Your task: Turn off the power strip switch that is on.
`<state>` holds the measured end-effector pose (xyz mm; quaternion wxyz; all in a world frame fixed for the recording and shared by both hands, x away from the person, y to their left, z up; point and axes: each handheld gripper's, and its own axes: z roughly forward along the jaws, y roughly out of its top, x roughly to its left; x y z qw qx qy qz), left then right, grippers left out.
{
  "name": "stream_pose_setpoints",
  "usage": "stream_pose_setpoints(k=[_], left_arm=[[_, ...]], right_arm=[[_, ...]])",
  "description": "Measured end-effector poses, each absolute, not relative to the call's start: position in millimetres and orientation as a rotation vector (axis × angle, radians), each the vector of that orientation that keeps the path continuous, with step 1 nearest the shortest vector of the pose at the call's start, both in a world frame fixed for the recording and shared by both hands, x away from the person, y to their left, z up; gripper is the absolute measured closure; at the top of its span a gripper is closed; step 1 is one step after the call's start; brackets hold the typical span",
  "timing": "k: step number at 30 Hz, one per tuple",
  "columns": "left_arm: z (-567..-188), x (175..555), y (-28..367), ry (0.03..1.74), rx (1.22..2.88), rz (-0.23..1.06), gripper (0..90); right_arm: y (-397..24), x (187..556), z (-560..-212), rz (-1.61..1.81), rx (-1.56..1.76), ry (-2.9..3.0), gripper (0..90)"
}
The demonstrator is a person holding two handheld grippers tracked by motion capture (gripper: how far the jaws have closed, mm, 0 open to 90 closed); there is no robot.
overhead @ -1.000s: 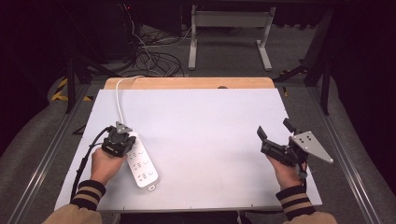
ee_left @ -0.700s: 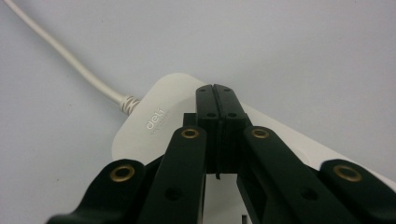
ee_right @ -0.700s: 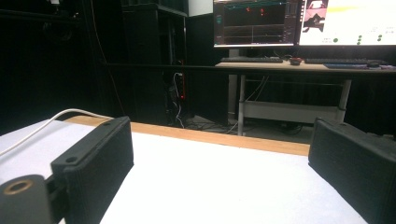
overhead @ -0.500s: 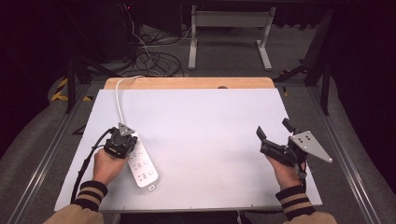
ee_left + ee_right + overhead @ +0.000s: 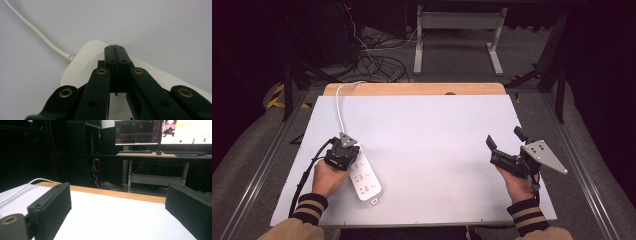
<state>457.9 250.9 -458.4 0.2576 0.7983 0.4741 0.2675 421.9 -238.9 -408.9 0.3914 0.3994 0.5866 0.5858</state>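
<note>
White tabletop (image 5: pixel 437 135) before a dark room with monitors. Left claw (image 5: pixel 115 50) closed tight, tips pressed on the power strip (image 5: pixel 364 177) (near left edge, cord (image 5: pixel 340 107) trailing back). Right claw (image 5: pixel 502 142) wide apart, holding nothing.

Monitors (image 5: pixel 160 131), keyboard (image 5: pixel 135 151) on far desk (image 5: pixel 162 155); floor cables (image 5: pixel 374 62).

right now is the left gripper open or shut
Shut: the left gripper has its two black jaws pressed together, tips over the white power strip.
</note>
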Motion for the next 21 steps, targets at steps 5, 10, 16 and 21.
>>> stream_pose_setpoints(k=[5, 10, 16, 21], left_arm=[[-459.5, 457.6, 248.6, 1.278, 2.176, 0.727, 90.0], [-459.5, 458.5, 248.9, 1.273, 2.181, 0.712, 90.0], [-459.8, 457.8, 248.2, 1.266, 2.185, 0.727, 90.0], [-459.9, 457.6, 248.6, 1.259, 2.187, 0.732, 90.0]], right_arm=[[-238.6, 422.0, -408.7, 1.49, 1.012, 1.49, 7.1], [-238.4, 421.6, -408.4, 1.491, 1.012, 1.487, 7.1], [-238.1, 421.3, -408.3, 1.495, 1.014, 1.487, 7.1], [-238.6, 421.5, -408.5, 1.495, 1.018, 1.485, 7.1]])
